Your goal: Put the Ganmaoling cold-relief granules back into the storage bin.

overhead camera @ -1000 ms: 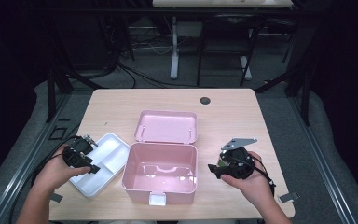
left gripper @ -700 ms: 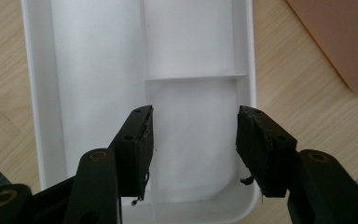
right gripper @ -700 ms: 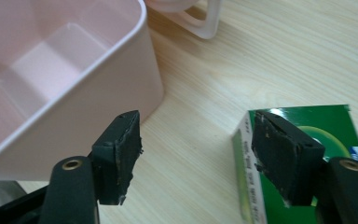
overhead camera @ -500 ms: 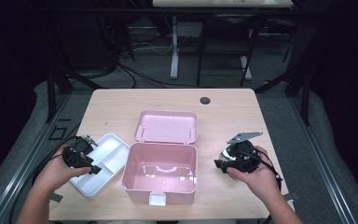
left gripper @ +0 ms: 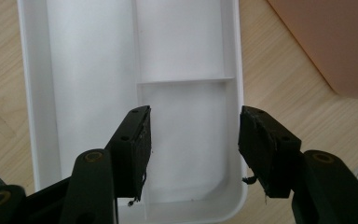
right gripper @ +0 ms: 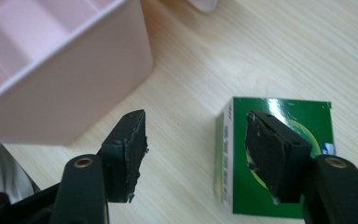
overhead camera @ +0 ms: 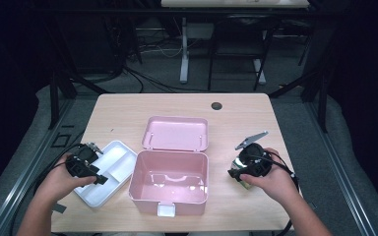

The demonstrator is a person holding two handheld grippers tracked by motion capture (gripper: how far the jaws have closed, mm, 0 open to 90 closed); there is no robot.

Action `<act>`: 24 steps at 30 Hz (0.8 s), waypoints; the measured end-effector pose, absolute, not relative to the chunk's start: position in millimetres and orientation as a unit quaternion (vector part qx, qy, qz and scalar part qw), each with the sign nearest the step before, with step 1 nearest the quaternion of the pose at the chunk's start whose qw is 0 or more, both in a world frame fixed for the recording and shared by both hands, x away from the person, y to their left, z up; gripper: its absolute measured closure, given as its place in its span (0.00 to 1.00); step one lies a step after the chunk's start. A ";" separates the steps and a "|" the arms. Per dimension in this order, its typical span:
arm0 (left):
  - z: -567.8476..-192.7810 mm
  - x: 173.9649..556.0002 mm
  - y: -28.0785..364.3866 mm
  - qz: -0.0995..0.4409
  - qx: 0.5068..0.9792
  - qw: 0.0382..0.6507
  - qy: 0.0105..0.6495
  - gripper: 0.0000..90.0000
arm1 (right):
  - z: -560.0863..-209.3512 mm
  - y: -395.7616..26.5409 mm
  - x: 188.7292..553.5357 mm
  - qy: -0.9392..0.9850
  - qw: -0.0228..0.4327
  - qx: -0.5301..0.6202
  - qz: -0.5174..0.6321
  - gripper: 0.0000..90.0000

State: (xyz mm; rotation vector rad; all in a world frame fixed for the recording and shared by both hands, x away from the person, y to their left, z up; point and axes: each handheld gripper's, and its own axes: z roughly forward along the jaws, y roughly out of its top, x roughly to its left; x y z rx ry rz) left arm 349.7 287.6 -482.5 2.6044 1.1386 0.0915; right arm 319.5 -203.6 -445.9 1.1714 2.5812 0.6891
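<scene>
Two hand-held grippers, jaws apart: right hand-held gripper [right gripper: 193, 158] over the counter [overhead camera: 128, 110], green box [right gripper: 279, 163] lying beneath its right jaw beside the pink case [overhead camera: 170, 179]; left hand-held gripper [left gripper: 193, 149] above the white tray [left gripper: 88, 70].

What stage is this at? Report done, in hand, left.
Done: pink box lies open, white tray out beside it. In hand: nothing gripped; left claw hangs open over the tray, right claw open by the green carton. Left, probably: grasping the carton; box holds nothing yet.
</scene>
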 end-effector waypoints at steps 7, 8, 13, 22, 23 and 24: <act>-482.3 349.5 290.3 0.029 0.903 0.154 0.400 0.49 | -442.5 -206.5 332.8 0.898 0.101 0.388 0.182 0.44; -482.3 349.7 290.6 0.029 0.903 0.154 0.400 0.49 | -442.1 -206.9 334.3 0.898 0.103 0.390 0.177 0.44; -481.7 350.0 292.0 0.030 0.903 0.156 0.400 0.49 | -444.2 -211.2 348.6 0.903 0.087 0.395 0.143 0.43; -484.8 351.0 294.6 0.022 0.901 0.154 0.404 0.49 | -449.6 -214.6 366.6 0.900 0.078 0.414 0.115 0.40; -484.7 351.1 294.9 0.022 0.901 0.155 0.404 0.49 | -450.2 -215.0 368.4 0.899 0.082 0.415 0.117 0.40; -484.6 351.1 295.1 0.022 0.901 0.155 0.404 0.49 | -450.8 -215.9 370.4 0.897 0.075 0.418 0.121 0.39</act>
